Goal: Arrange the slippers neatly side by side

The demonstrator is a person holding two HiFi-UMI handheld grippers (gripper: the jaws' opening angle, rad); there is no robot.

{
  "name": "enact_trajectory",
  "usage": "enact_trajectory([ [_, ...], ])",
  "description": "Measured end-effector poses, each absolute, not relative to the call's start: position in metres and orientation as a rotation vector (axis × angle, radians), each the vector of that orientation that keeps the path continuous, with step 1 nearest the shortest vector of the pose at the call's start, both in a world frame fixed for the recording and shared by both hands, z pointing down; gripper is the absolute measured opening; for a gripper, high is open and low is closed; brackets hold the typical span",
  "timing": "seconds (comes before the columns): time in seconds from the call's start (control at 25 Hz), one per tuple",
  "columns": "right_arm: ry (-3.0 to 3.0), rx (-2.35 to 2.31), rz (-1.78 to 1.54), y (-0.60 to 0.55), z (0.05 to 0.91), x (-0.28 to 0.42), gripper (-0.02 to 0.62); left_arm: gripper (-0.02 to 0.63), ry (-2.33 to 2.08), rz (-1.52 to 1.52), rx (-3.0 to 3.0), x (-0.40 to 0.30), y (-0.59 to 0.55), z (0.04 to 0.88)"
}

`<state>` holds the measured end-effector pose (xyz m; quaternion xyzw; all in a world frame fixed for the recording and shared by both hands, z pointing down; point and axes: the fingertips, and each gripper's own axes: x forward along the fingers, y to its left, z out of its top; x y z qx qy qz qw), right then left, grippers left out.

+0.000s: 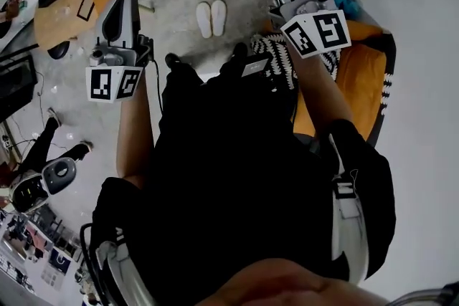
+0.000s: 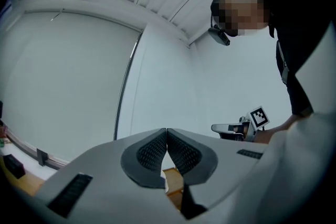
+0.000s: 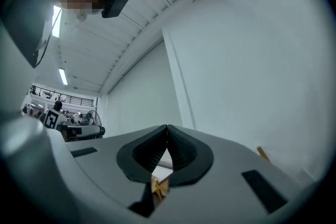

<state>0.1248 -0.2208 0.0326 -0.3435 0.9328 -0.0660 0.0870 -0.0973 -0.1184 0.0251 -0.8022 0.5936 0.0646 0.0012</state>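
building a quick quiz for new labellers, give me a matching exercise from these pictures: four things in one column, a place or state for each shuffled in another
1 slippers
2 left claw
3 orange mat
4 round wooden table

a shut, nothing in it
b upper left of the head view
c white, side by side
d right side of the head view

Pairs: 1-c, 2-a, 3-d, 4-b
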Motion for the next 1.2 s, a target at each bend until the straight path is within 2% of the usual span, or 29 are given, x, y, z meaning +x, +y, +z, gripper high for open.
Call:
enact_trajectory([
  [0.36, 2.788, -1.199, -0.1, -0.153, 0.035, 0.157, 0.032, 0.017, 1.92, 0.215, -2.508, -0.086, -0.07, 0.031],
  [0.6, 2.761, -1.351, -0.061, -0.092, 0.016, 0.131, 0.032, 0.016, 1.934, 0.233, -2.575, -0.13, -0.031, 0.038],
  [1.2, 2.767, -1.497, -0.125, 0.101, 0.037, 0.109, 0.032, 0.015, 1.894, 0.326, -2.745, -0.167, 0.143, 0.075],
])
